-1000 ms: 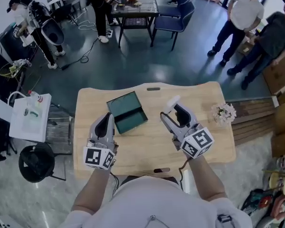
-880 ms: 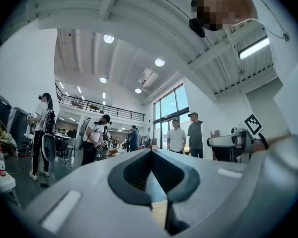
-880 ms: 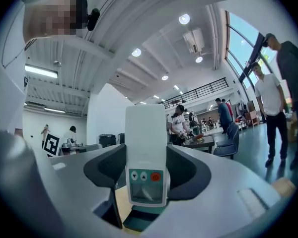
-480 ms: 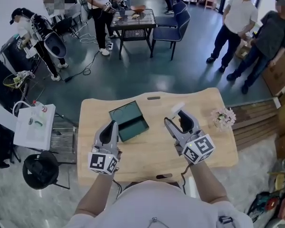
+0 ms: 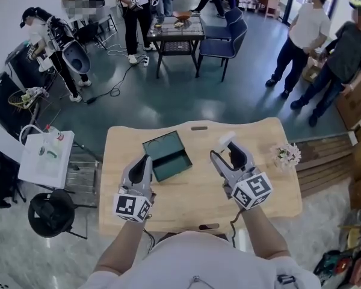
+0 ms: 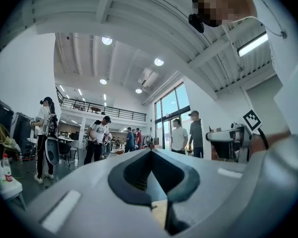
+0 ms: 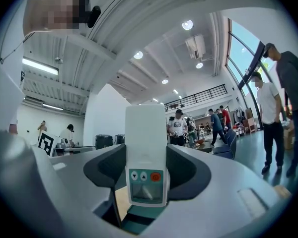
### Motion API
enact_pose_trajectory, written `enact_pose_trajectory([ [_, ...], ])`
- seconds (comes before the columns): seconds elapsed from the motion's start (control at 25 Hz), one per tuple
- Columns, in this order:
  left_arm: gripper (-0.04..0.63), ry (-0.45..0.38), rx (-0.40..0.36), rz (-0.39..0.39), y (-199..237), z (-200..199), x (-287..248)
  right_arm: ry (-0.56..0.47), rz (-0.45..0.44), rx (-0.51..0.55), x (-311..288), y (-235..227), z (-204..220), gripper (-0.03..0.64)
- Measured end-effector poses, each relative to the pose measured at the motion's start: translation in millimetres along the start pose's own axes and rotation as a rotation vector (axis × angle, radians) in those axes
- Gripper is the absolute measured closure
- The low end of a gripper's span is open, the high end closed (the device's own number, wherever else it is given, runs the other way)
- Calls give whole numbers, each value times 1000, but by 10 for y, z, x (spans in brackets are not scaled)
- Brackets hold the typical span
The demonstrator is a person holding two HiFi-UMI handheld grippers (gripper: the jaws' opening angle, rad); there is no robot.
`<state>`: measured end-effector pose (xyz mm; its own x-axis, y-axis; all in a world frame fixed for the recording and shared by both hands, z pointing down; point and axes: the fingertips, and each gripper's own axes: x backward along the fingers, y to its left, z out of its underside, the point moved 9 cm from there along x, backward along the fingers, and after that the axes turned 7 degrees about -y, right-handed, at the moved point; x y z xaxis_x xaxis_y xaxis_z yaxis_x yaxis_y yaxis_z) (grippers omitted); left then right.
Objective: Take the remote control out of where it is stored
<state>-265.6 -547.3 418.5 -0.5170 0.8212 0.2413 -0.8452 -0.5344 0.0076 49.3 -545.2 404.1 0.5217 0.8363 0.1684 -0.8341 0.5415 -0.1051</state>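
above the table (image 5: 192, 192), your right gripper (image 5: 224, 150) clamped on the white remote (image 5: 226, 139), remote outside and just right of the green box (image 5: 166, 156), your left gripper (image 5: 145, 161) pinched together, empty, beside the box's near corner

Grey left tongs (image 5: 146, 159), right tongs (image 5: 224, 150), marker cubes (image 5: 131, 207), white shirt (image 5: 192, 264)

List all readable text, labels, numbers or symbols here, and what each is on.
No legible words or numbers anywhere.
Two arrows, red power symbol: buttons on the white rectangular plastic remote control.
Black-and-white square patterns, not text: on the left hand-held gripper and right hand-held gripper.
Green print on the white square box: too small to read.
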Motion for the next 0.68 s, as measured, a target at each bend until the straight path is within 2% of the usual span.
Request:
enact_pose_trajectory([
  [0.32, 595, 18, 4, -17, 111, 146, 105, 18, 9, 3, -16, 21, 153, 333],
  [0.68, 595, 17, 14, -25, 317, 138, 113, 34, 28, -8, -187, 98, 229, 334],
])
